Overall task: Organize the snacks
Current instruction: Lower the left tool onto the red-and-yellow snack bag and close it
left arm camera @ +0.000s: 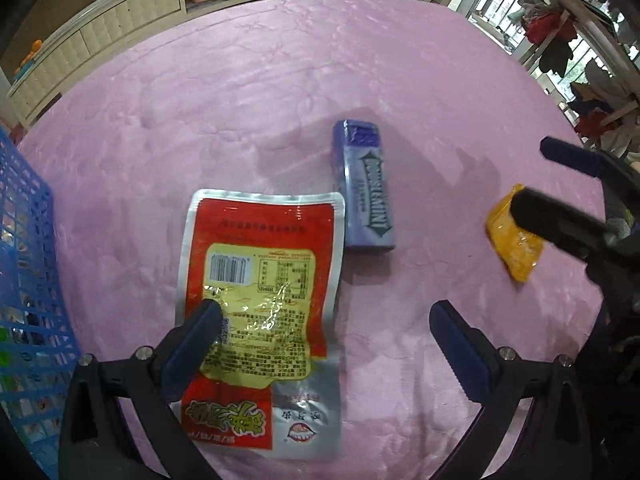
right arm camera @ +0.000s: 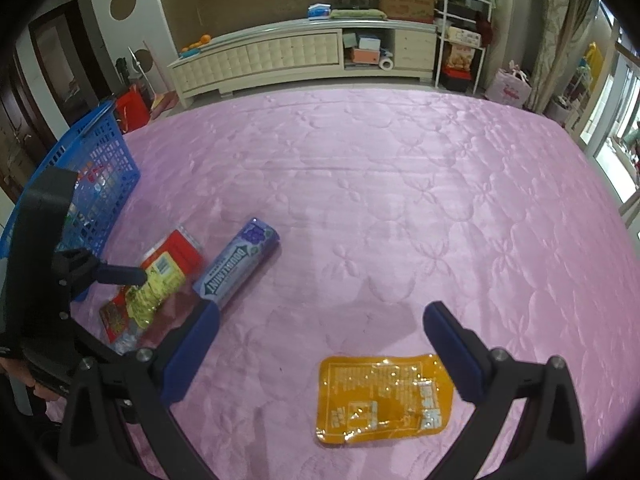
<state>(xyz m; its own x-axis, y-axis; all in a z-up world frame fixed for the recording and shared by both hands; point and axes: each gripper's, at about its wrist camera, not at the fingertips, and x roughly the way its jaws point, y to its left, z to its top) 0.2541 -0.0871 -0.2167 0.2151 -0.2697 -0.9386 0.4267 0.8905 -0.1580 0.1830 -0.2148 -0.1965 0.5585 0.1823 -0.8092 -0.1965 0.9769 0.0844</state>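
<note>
A red and silver snack pouch (left arm camera: 264,280) lies flat on the pink quilt, under my open left gripper (left arm camera: 326,312), whose left finger overlaps it. A purple Doublemint gum pack (left arm camera: 366,188) lies just beyond, to the right. A yellow snack packet (right arm camera: 384,398) lies between the fingers of my open right gripper (right arm camera: 322,314). The right gripper and the yellow packet (left arm camera: 514,244) show at the right of the left wrist view. The red pouch (right arm camera: 160,280) and gum pack (right arm camera: 236,264) show at the left of the right wrist view. A blue basket (left arm camera: 24,280) holding snacks stands at the left.
The blue basket (right arm camera: 96,176) sits at the quilt's left edge. The pink quilt (right arm camera: 400,200) stretches far ahead. A cream cabinet (right arm camera: 304,56), a white rack (right arm camera: 460,40) and boxes stand beyond the bed.
</note>
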